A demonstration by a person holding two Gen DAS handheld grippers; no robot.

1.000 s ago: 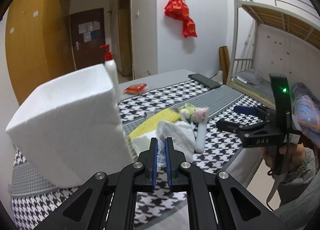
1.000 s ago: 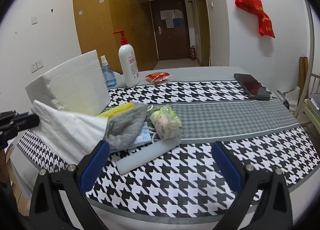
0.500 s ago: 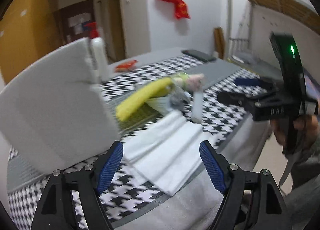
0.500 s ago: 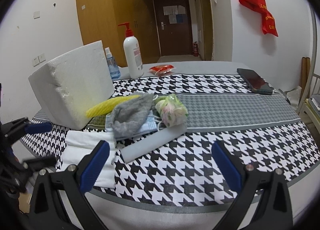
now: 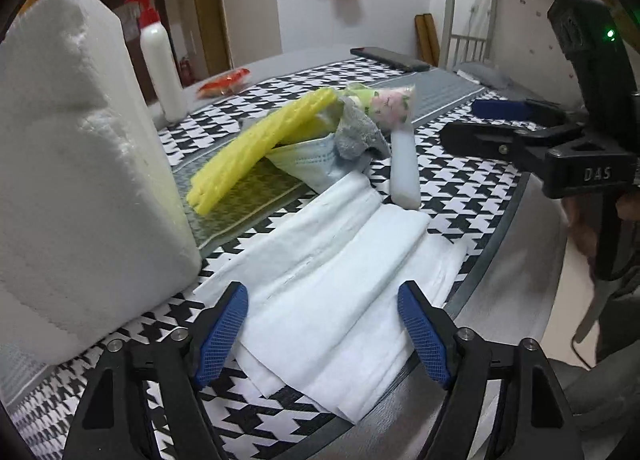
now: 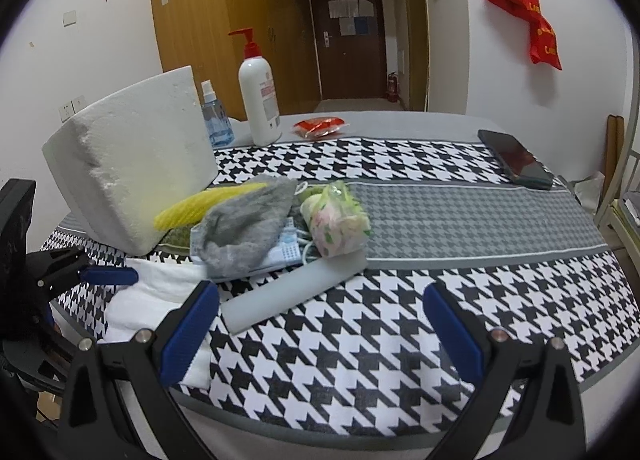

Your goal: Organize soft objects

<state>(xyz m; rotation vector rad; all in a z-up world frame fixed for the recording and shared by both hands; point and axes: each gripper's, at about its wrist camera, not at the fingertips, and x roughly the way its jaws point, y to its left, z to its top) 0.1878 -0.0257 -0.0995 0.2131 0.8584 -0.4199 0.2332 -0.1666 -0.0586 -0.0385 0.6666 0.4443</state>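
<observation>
Down near the front edge of the tabletop (image 5: 132,344), the left claw (image 5: 322,334) hovered over the folded white cloth (image 5: 340,292) with its blue pads spread to either side of the fabric, the jaws narrowing slightly while pressing on nothing; the cloth lay flat on the houndstooth cover, one corner hanging past the edge. Just left of it stood the big white foam block (image 5: 80,180), and a yellow ribbed strip (image 5: 256,148) leaned against the block's lower side; beside that strip sat a pale blue face mask (image 6: 288,250) under a crumpled grey cloth (image 6: 244,228), with a small floral pouch (image 6: 340,220) touching them on the right; a pale foam bar (image 6: 292,286) lay tilted in front of the heap, its near end just beside the white cloth. The right claw (image 6: 320,328) hung released above the bare checked cover in front of that bar, its blue pads wide apart and nothing between them; in the left wrist view it showed at the far right, held by a hand (image 5: 588,228). Further back stood a white pump bottle (image 6: 259,100) next to a small blue spray bottle (image 6: 214,116); a red packet (image 6: 320,126) lay near them, and a dark phone (image 6: 516,160) rested well apart at the far right of the tabletop.
</observation>
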